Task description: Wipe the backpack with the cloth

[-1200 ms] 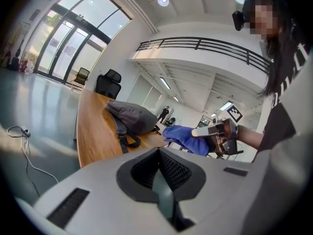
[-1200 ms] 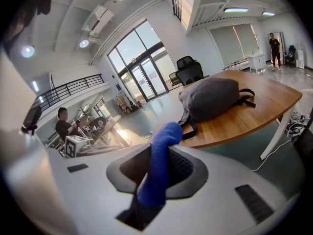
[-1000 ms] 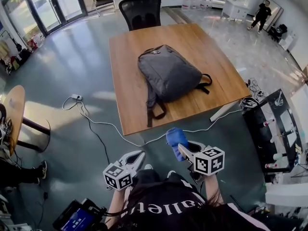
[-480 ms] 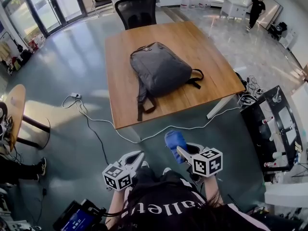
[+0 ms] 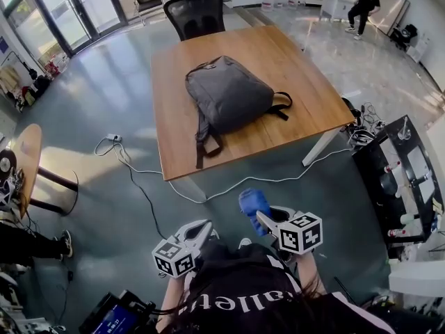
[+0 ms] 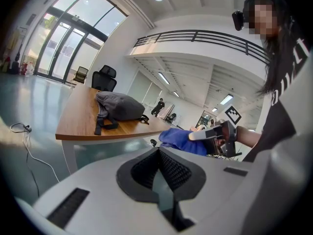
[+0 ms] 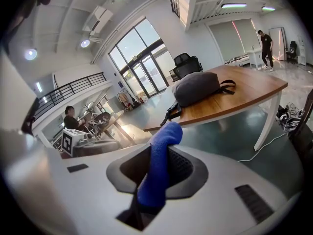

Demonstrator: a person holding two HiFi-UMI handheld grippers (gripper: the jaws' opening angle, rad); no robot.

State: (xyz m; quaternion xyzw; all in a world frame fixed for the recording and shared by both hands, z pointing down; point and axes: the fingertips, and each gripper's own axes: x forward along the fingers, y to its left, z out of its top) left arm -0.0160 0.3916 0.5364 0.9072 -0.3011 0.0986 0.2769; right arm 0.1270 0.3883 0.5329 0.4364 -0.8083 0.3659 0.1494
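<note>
Blue cloth (image 5: 254, 202) clamped in right hand-held gripper (image 5: 263, 218), left hand-held gripper (image 5: 203, 228) clenched empty, grey backpack (image 5: 229, 92) flat on desk (image 5: 306, 96), well ahead of both.

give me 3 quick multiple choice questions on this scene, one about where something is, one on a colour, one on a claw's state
1. Where does the backpack lie?
A. on the wooden table
B. hung on a wall hook
C. inside a cardboard box

2. What colour is the cloth?
A. red
B. white
C. blue

3. What state is the right claw in?
A. open and empty
B. shut on the cloth
C. shut on a pen

Answers:
1. A, since the head view shows the grey backpack lying flat on the tabletop.
2. C, since the cloth is bright blue in both the head view and the right gripper view.
3. B, since the right gripper view shows the cloth pinched between the jaws and sticking up out of them.
</note>
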